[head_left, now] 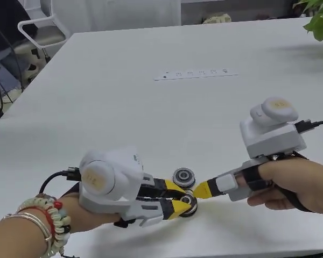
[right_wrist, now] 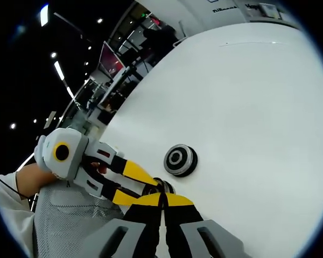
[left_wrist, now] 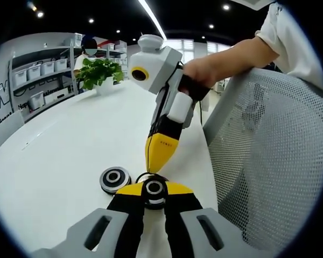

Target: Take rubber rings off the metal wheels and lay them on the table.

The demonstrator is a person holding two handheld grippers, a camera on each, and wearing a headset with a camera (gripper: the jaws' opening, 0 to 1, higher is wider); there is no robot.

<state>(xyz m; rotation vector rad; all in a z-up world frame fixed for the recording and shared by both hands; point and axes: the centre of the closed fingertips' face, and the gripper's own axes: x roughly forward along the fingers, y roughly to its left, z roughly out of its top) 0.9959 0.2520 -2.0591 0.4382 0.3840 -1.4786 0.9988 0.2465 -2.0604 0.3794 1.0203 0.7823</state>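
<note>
Left claw (head_left: 183, 199): yellow-tipped black jaws at a narrow gap, clamped on a small round silver metal wheel (head_left: 188, 206) that sits on the white table (head_left: 151, 118) near its front edge. In the left gripper view this wheel (left_wrist: 154, 190) lies flat between the two yellow tips. Right claw (head_left: 200, 190): comes in from the right with its yellow tips pressed together, their point just at the clamped wheel's rim. In the left gripper view it (left_wrist: 155, 165) slants down from above, and a thin black rubber ring (left_wrist: 144, 175) arcs up off the wheel to its tip; I cannot tell whether the tips actually pinch the ring. Right gripper view: own jaws together (right_wrist: 161, 198), with the left claw's wheel (right_wrist: 162, 187) directly ahead. A second round metal wheel with a black outer band (head_left: 183, 176) lies flat on the table just beyond the clamped one, close to it and free of both claws. Beaded bracelets (head_left: 46, 215) on the left wrist. Far side of the table: a white strip with dark marks (head_left: 195, 73), well apart from the work; green plant leaves (head_left: 318, 21) at the far right corner.
</note>
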